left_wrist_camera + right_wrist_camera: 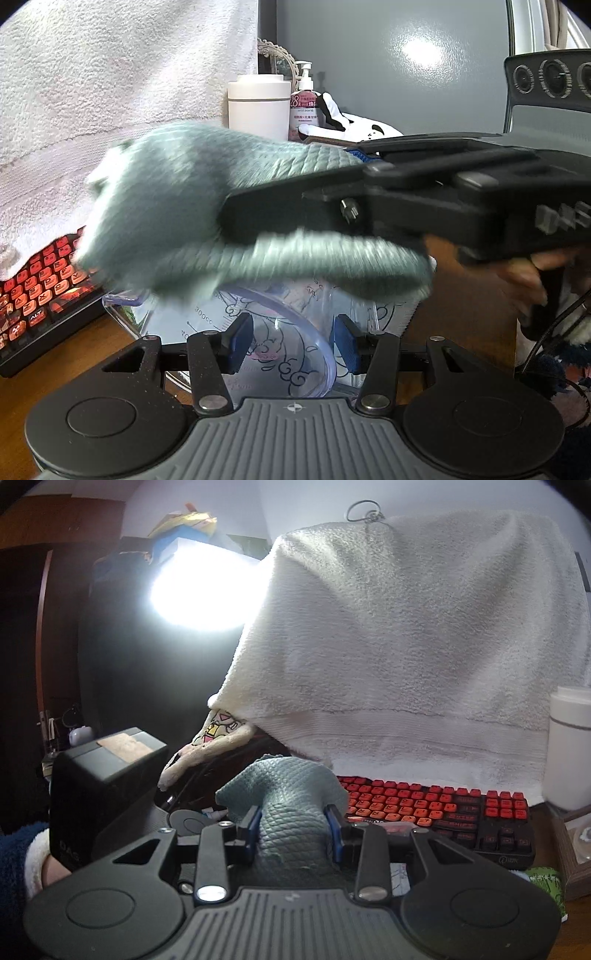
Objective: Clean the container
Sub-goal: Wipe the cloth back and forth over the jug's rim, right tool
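My left gripper (291,343) clamps the cup (236,325) wall, and the cloth (177,206) pinched in my right gripper (291,830) hangs just above the cup's mouth

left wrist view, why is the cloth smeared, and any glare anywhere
Left wrist view: the green cloth is motion-blurred while the clear container stays sharp. Right wrist view: a lamp blows out white, leaving the left side dark.

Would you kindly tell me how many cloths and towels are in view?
2. A grey-green cleaning cloth is clamped in the right claw, above the clear measuring container. A white towel hangs draped behind the red keyboard. Others may be hidden.
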